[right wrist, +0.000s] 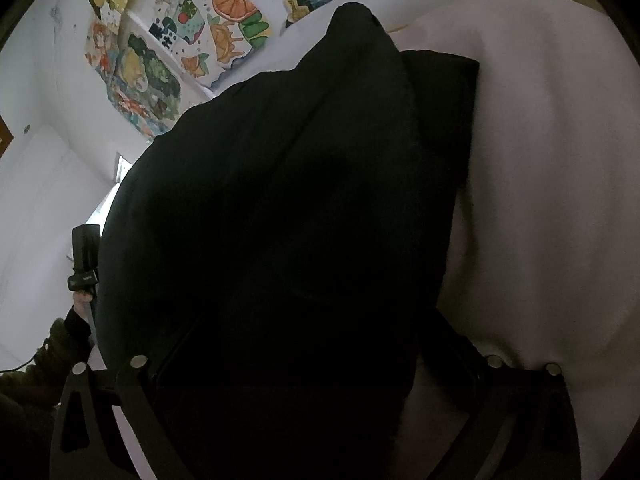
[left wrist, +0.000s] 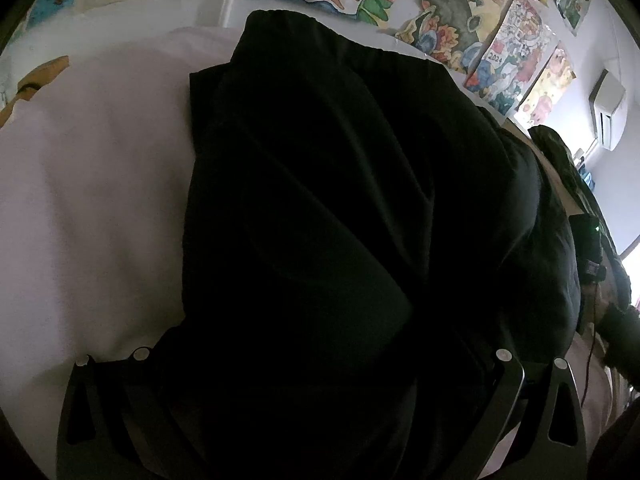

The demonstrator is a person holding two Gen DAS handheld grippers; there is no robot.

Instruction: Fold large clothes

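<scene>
A large black garment [left wrist: 340,200] lies on a pale pink sheet [left wrist: 88,200] and is lifted at its near edge. In the left wrist view its near edge runs between my left gripper's fingers [left wrist: 320,380], which seem shut on it; the fingertips are hidden in the dark cloth. In the right wrist view the same black garment [right wrist: 280,200] fills the middle and covers my right gripper [right wrist: 316,384], which also seems shut on its near edge. The other gripper shows at the left edge of the right wrist view [right wrist: 84,256].
Colourful drawings hang on the white wall behind [left wrist: 440,8] [right wrist: 192,40]. An air conditioner [left wrist: 608,108] is mounted at the upper right. A tan object [left wrist: 36,80] lies at the sheet's far left. The pink sheet extends right in the right wrist view [right wrist: 540,200].
</scene>
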